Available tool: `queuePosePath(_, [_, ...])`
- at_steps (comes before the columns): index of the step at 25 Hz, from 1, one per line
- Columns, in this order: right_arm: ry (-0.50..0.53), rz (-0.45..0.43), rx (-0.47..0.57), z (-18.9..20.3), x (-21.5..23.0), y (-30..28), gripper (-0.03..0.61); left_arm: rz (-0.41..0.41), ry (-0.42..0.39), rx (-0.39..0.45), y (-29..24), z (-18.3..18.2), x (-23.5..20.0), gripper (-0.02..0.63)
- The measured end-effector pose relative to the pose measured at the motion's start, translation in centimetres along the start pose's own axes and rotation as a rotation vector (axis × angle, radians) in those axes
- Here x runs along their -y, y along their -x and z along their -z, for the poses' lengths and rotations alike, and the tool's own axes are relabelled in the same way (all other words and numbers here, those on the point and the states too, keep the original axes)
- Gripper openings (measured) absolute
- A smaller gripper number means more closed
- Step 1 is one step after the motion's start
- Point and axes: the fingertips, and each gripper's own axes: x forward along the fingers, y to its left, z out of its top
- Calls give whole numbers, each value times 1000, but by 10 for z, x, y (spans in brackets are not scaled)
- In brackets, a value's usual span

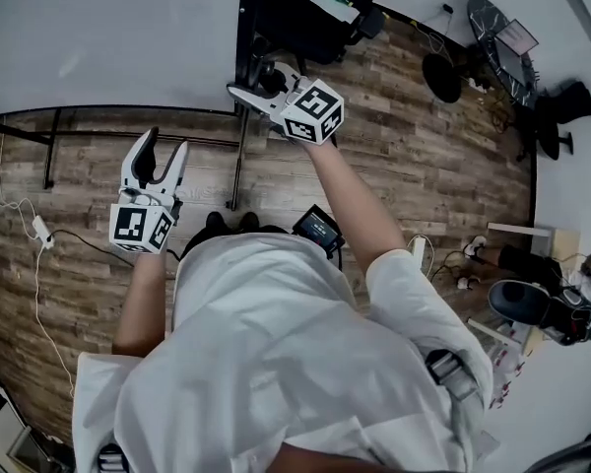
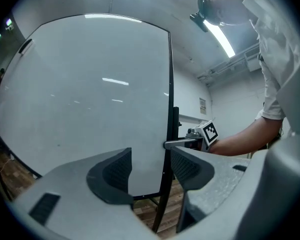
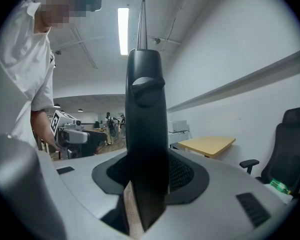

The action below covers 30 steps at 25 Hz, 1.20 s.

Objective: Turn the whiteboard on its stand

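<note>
The whiteboard shows from above as a wide white panel at the top left, and it fills the left gripper view. A black side post runs along its right edge. My right gripper is shut on that post, which stands upright between its pads. My left gripper is open and holds nothing, a short way in front of the board's face. Its jaws frame the board's right edge and the post. The right gripper shows there, clamped on the post.
The stand's black legs lie on the wooden floor. A black office chair stands behind the post. Cables and a plug trail at the left. Chairs and gear crowd the right. A yellow table stands by the wall.
</note>
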Motion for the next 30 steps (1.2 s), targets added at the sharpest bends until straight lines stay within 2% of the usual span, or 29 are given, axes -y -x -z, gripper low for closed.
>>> queuePosePath(10, [-6, 37, 11, 1, 16, 25, 173, 180, 25, 5, -35, -9, 25, 244])
queuePosePath(16, [-11, 68, 20, 3, 3, -2, 173, 265, 41, 3, -16, -3, -1, 244])
queuePosePath(19, [-16, 83, 29, 3, 12, 26, 175, 292, 27, -15, -24, -1, 25, 244])
queuePosePath(22, [-14, 84, 29, 5, 28, 69, 173, 286, 8, -30, -41, -2, 61, 244])
queuePosePath(27, [-7, 64, 24, 3, 44, 92, 173, 225, 40, -18, -59, -6, 78, 244])
queuePosePath(30, [-12, 70, 28, 5, 48, 109, 173, 230, 50, -16, -64, -6, 97, 244])
